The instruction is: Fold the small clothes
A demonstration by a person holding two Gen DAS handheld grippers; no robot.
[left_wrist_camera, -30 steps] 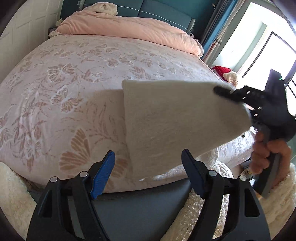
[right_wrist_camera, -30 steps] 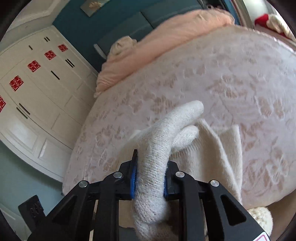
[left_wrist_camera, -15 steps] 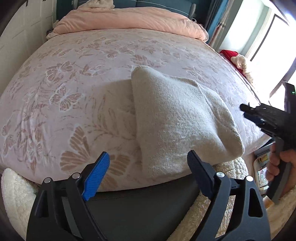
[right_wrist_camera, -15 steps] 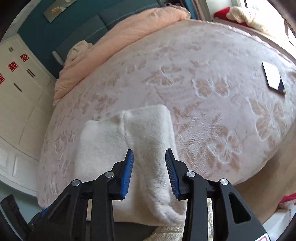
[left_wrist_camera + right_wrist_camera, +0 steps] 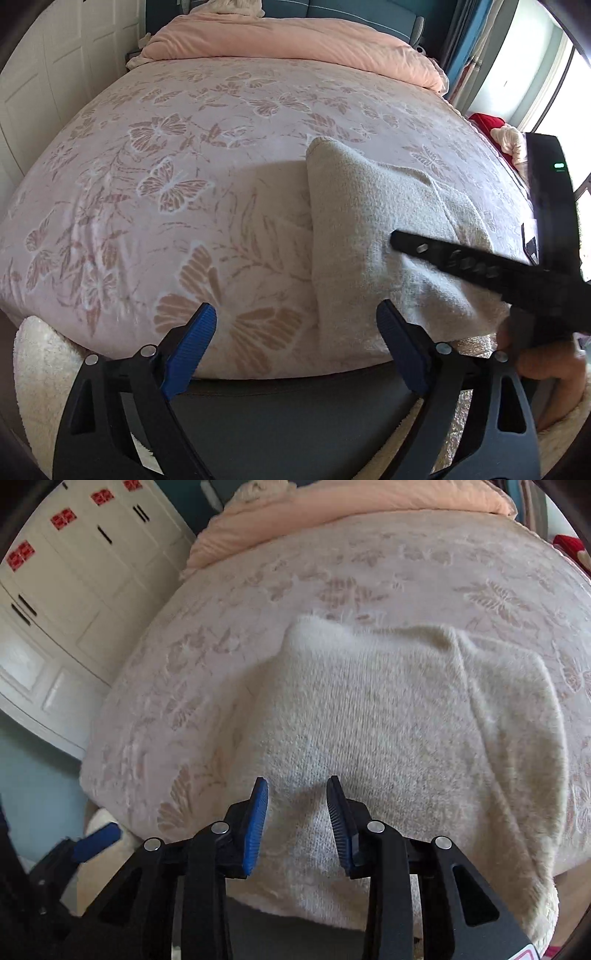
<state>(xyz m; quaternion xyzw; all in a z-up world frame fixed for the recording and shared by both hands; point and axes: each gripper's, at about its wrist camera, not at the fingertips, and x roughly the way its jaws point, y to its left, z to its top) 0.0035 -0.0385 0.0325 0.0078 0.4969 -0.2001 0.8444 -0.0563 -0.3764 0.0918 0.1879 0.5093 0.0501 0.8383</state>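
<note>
A cream knitted garment [image 5: 373,229] lies folded on the pink butterfly bedspread [image 5: 166,155] near the bed's front right edge; it fills the middle of the right wrist view [image 5: 388,716]. My left gripper [image 5: 297,343] is open and empty, low at the bed's front edge, just left of the garment. My right gripper [image 5: 297,812] is open, its blue pads [image 5: 255,823] just above the garment's near part, holding nothing. In the left wrist view the right gripper [image 5: 402,240] reaches in from the right over the garment.
A pink duvet [image 5: 288,40] is bunched at the head of the bed. White cupboards [image 5: 55,590] stand to the left. A fluffy white rug [image 5: 40,362] lies below the bed's front edge. A red and cream item [image 5: 498,129] sits at the far right by the window.
The right gripper let go of the garment, which dropped folded onto the bed. It has since moved left over the garment. The left gripper stayed open.
</note>
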